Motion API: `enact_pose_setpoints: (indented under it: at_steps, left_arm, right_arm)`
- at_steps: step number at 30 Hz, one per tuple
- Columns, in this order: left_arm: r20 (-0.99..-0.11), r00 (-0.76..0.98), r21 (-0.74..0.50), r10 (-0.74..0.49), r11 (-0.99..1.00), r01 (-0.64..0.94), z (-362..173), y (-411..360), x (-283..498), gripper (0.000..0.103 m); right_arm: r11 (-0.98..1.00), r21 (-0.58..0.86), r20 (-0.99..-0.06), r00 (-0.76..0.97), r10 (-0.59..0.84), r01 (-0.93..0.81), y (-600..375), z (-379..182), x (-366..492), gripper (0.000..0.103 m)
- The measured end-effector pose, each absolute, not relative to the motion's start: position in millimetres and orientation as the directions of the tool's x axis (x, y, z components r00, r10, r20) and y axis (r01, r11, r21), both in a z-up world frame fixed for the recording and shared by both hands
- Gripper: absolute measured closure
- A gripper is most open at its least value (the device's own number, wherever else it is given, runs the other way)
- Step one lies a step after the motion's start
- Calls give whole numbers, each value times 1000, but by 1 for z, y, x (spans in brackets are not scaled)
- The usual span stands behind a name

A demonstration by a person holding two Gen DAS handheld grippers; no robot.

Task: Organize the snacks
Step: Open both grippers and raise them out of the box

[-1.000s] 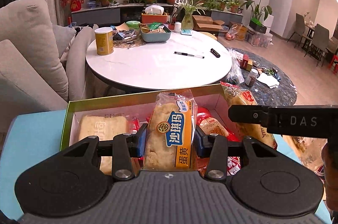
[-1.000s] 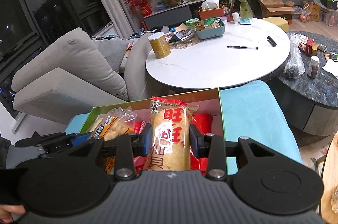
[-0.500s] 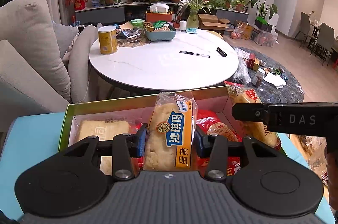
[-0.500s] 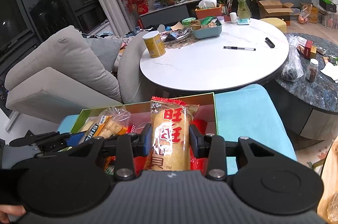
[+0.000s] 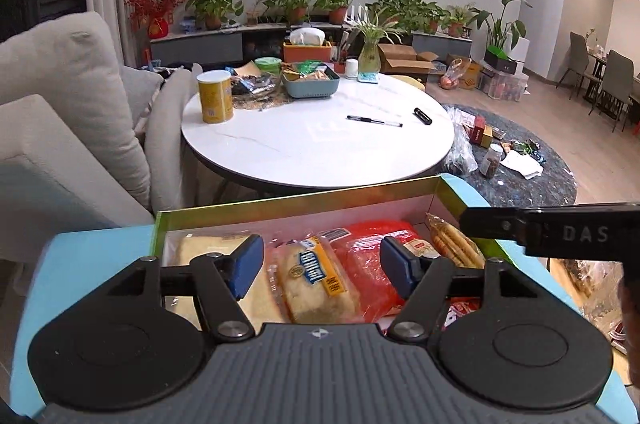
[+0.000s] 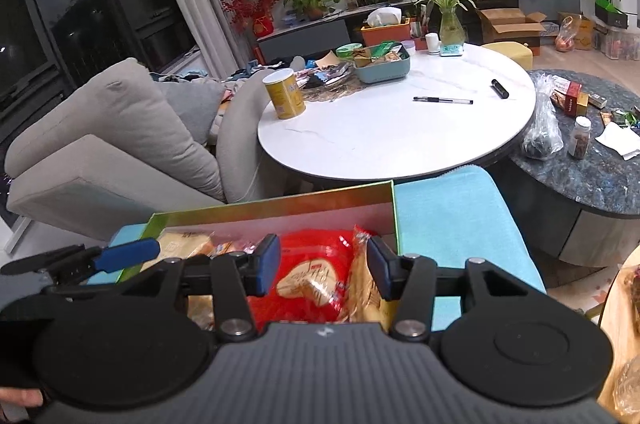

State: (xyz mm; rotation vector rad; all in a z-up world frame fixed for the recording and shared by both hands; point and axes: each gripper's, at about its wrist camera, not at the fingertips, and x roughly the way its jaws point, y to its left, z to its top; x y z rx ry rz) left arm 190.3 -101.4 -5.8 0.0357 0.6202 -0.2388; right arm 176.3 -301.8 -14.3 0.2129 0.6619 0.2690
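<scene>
A green-rimmed snack box (image 5: 304, 198) sits on a light blue seat (image 5: 100, 248). My left gripper (image 5: 322, 266) is open above it, and a yellow cake pack with a blue label (image 5: 316, 280) lies flat in the box under the jaws. A red packet (image 5: 372, 260) and a biscuit pack (image 5: 454, 244) lie to its right. My right gripper (image 6: 322, 266) is open over the box's right end (image 6: 384, 190), above the red packet (image 6: 316, 264) and a yellow cracker pack (image 6: 366, 288). Each gripper shows at the edge of the other's view.
A round white table (image 5: 316, 140) stands behind the box with a yellow can (image 5: 216, 96), a blue basket (image 5: 310, 82), a pen and a marker. A grey sofa (image 5: 68, 112) is to the left. A dark low table (image 6: 592, 164) with clutter is to the right.
Both grippers opened and let go of their packs. The cake pack and the cracker pack now lie in the box. Both grippers have lifted and pulled back slightly.
</scene>
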Motion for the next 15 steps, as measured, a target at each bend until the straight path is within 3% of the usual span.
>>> enact_pose_setpoints:
  at_steps: [7,15]
  left_arm:
    - [-565,799,-22,-205,972,234,2,-82,152,30]
    - [-580,788,-20,-205,971,237,-1,-61,99,29]
  right_arm:
    - [937,281,-565,753,338,-210,-304,-6,144,44]
    - [935,246,-584,731,352,-254,-290,-7,105,44]
